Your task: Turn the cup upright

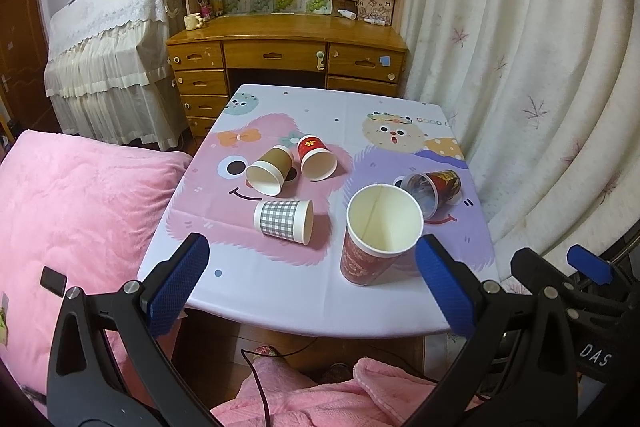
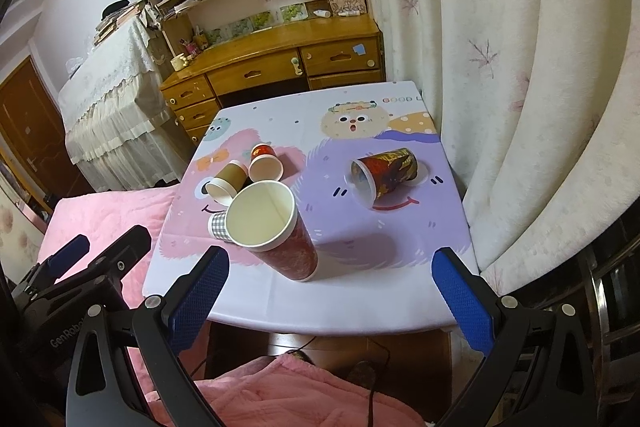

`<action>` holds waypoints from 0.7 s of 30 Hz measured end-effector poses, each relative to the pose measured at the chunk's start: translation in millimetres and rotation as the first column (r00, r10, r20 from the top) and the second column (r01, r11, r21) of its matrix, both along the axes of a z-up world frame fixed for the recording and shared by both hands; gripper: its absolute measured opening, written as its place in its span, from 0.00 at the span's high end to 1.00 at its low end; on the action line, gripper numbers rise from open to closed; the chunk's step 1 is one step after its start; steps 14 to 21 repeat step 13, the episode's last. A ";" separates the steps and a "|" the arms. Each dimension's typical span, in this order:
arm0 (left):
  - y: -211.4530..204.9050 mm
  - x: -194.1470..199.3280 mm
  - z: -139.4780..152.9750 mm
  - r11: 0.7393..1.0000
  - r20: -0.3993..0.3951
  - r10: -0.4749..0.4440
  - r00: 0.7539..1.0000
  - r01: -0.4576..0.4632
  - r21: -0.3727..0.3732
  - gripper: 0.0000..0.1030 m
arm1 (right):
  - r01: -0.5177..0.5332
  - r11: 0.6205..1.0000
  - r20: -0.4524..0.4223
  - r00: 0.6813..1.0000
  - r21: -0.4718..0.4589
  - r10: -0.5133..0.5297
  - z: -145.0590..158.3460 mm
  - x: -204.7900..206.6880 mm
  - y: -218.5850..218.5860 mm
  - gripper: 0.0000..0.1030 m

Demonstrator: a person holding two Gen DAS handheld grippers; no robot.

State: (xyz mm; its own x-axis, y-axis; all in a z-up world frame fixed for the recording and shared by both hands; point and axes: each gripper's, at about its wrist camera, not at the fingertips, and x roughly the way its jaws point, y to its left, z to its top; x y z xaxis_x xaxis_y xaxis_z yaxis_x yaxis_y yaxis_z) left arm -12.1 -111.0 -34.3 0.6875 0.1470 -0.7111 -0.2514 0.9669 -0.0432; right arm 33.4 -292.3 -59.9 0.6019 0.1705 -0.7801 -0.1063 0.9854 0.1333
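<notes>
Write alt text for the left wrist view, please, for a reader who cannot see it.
One tall red paper cup stands upright near the table's front edge; four other cups lie on their sides behind it. The open left gripper hovers empty before the table.

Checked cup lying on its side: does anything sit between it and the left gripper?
No. In the left wrist view, only bare tablecloth lies between the checked cup and the open left gripper.
</notes>
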 end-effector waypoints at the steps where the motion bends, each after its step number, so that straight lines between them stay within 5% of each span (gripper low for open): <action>1: -0.3 0.6 -0.2 1.000 -0.001 0.001 1.000 -0.001 -0.001 0.01 | 0.001 1.000 -0.002 1.000 0.004 -0.001 -0.5 1.6 -1.1 0.00; 21: 2.2 32.7 -4.4 1.000 -0.031 0.014 0.999 -0.014 0.001 0.01 | 0.057 0.994 -0.008 0.998 0.091 -0.057 -5.1 29.9 -22.3 0.00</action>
